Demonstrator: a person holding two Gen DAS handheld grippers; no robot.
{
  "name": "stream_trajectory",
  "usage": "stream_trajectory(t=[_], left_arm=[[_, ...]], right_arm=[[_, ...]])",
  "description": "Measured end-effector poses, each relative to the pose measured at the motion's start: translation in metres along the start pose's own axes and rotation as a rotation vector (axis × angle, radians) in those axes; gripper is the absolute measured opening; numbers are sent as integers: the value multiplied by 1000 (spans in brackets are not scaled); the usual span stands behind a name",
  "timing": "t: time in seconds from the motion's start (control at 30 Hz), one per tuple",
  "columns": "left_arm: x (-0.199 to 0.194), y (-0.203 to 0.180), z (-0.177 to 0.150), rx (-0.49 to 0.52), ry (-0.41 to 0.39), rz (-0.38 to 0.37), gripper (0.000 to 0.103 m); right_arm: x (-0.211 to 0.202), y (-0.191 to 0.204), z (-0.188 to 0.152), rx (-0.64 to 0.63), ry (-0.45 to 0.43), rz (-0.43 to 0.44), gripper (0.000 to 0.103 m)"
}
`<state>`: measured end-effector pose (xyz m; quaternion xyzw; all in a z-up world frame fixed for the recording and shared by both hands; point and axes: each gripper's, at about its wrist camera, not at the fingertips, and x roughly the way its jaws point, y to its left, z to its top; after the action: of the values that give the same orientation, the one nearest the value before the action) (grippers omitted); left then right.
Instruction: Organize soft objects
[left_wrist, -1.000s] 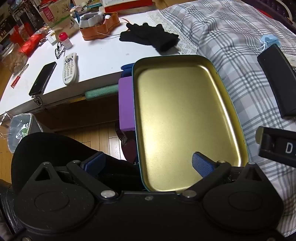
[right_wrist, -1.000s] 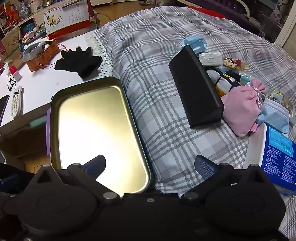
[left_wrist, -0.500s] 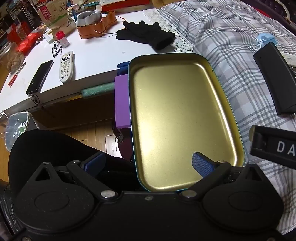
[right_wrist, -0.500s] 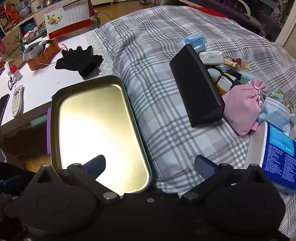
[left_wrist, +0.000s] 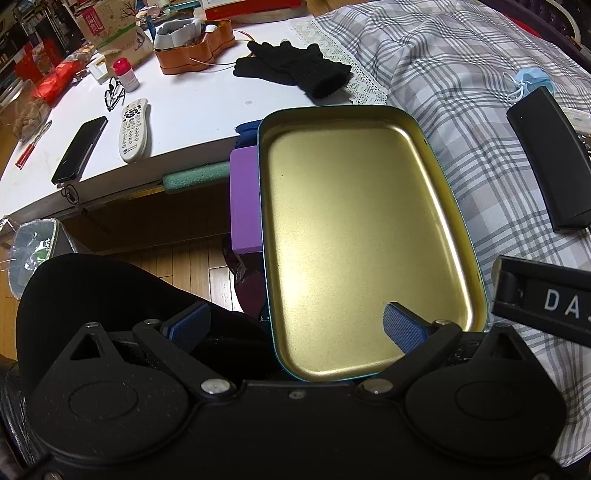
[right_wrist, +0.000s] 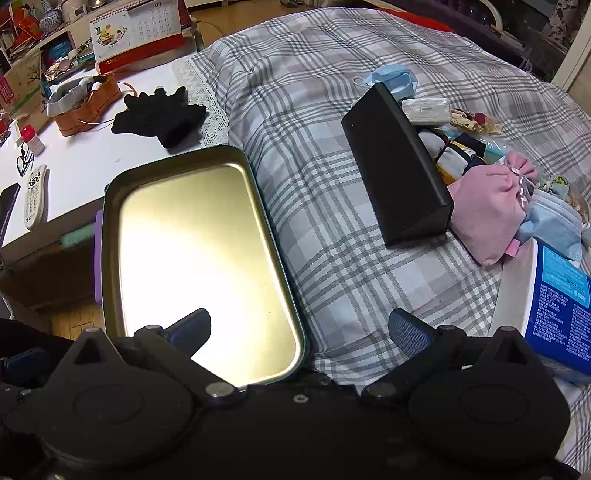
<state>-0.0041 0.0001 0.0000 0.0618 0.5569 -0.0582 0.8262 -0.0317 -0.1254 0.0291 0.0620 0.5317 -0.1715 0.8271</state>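
Note:
An empty gold tin tray (left_wrist: 436, 155) (right_wrist: 110, 206) lies on the plaid blanket (right_wrist: 325, 206) at the bed's left edge. A pink pouch (right_wrist: 487, 210), blue face masks (right_wrist: 554, 221) and small fabric items lie in a pile at the right, behind a black wedge-shaped case (right_wrist: 395, 170). Another blue mask (right_wrist: 391, 75) lies beyond the case. Black gloves (right_wrist: 162, 114) (left_wrist: 295, 70) lie on the white table. My left gripper (left_wrist: 295, 326) is open over the tray's near left corner. My right gripper (right_wrist: 299, 328) is open over the tray's near right edge. Both are empty.
The white table (left_wrist: 184, 110) holds a remote (left_wrist: 133, 129), a phone (left_wrist: 79, 147), glasses, a red-capped bottle and an orange tin (left_wrist: 195, 44). A purple block (left_wrist: 243, 210) sits beside the tray. A blue-and-white pack (right_wrist: 557, 302) lies at the right. A bin (left_wrist: 33, 251) stands on the floor.
Both grippers have drifted slightly; the tray sits a little lower and further left in the left view. Both stay open and empty. No object has moved.

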Motion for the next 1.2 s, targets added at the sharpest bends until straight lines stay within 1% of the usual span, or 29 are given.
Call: stream_trajectory(t=[0.53,1.2], left_arm=[[-2,-2,4,0,1,-2,98],[-1,-2,-2,0,-4,1,98]], right_arm=[[-1,0,-1,0,0,0,103],[-1,0,-3,3,3,3,103]])
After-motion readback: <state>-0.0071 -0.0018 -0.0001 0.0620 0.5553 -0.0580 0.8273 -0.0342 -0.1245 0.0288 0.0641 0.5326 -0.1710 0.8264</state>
